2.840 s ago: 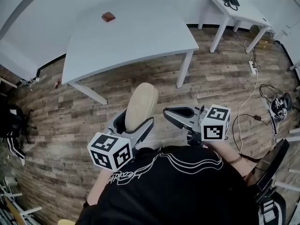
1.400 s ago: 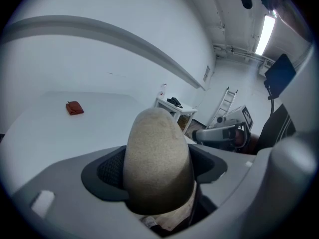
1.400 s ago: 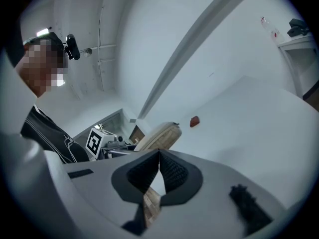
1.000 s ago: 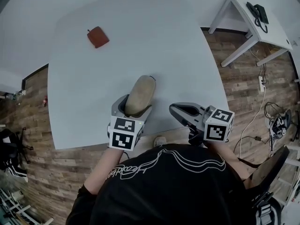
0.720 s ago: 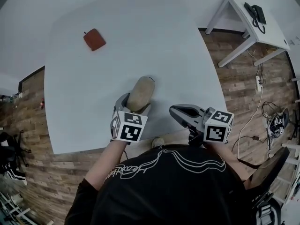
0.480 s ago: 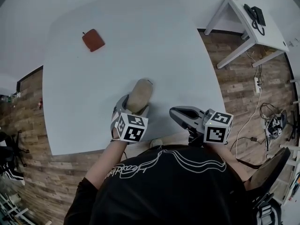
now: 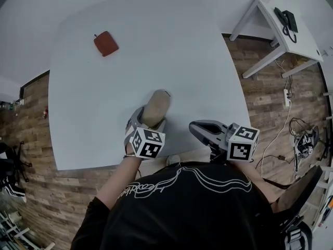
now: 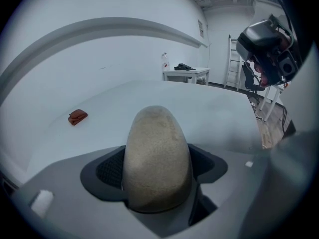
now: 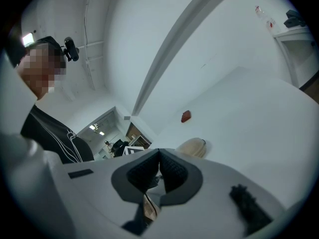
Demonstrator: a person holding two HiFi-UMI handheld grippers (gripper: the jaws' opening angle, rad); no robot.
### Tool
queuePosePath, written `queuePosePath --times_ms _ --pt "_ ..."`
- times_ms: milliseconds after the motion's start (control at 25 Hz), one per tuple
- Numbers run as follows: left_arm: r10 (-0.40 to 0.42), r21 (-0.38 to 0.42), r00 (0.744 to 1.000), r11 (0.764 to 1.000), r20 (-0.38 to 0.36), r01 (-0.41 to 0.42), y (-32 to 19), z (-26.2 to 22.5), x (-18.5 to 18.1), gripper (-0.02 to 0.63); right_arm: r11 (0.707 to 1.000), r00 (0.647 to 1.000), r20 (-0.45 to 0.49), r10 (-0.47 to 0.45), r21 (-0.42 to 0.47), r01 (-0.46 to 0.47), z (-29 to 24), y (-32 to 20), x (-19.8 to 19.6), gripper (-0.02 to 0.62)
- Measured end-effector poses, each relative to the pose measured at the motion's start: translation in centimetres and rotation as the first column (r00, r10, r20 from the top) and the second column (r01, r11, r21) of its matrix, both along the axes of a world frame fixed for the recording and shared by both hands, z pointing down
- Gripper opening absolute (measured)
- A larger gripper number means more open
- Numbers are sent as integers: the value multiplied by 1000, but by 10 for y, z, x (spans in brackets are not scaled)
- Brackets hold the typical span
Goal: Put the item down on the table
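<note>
Dropping closer since earlier, the item (image 7: 155, 107) is hanging low over the bench (image 7: 171, 51), lower centre of head view. In left gripper view, the left gripper (image 8: 158, 180) is pinching it mid-frame between wide jaws, so release is likely nearing. In right gripper view, the right gripper (image 9: 159, 169) is idling, its jaws pressing together on nothing.

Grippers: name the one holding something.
The left gripper, clamped on the tan oval item; the right gripper is shut with nothing between its jaws.
</note>
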State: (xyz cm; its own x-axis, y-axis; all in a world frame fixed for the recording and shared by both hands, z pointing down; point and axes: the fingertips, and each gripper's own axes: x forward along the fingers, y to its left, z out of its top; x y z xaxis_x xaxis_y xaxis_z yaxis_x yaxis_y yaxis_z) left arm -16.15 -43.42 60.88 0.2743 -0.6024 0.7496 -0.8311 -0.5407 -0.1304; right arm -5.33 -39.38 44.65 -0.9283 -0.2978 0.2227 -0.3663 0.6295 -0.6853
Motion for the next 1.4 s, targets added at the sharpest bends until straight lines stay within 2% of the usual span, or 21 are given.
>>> queuePosePath --times_ms 120,200,360,480,520,600,680,760,840,880,960,1040,1160,1400 --pt "3 21 1000 1000 3 -3 -2 -1 -1 403 1000 1000 -9 -8 6 8 3 6 4 9" --pt "2 27 1000 1000 -22 -1 -4 -7 -1 422 1000 1000 -20 -11 16 12 5 8 6 9" --pt "-28 27 992 999 -124 32 13 -35 -1 436 999 1000 9 -17 35 17 -5 26 12 9" --pt "-73 39 973 996 -219 84 37 -72 1 431 996 999 26 -41 74 39 -18 49 18 9" --pt "-95 33 959 994 -269 107 47 -85 3 430 995 998 37 -50 93 47 -24 57 20 9" --pt "-131 7 914 989 -384 145 68 -113 10 422 990 995 73 -69 125 59 -40 75 25 9" --pt "-140 -16 860 988 -491 152 94 -144 24 368 986 993 90 -82 154 68 -55 94 31 9" --pt "-104 -9 811 993 -576 121 124 -175 45 289 980 991 92 -93 187 75 -68 116 39 9" --pt "-36 27 759 997 -650 70 155 -205 70 254 972 989 106 -104 220 79 -82 139 48 9" --pt "-1 49 734 998 -679 46 172 -219 82 211 968 987 114 -110 236 81 -89 151 52 9" --pt "59 95 705 995 -707 11 205 -241 103 118 960 985 116 -125 266 90 -98 176 58 9" --pt "101 140 710 990 -697 -4 236 -253 118 7 954 984 112 -135 283 99 -100 200 65 9" --pt "135 178 733 984 -667 -20 279 -256 133 3 951 984 115 -136 295 97 -101 235 74 9" --pt "151 191 716 981 -681 -25 349 -259 164 3 923 988 66 -143 370 109 -101 302 99 9"
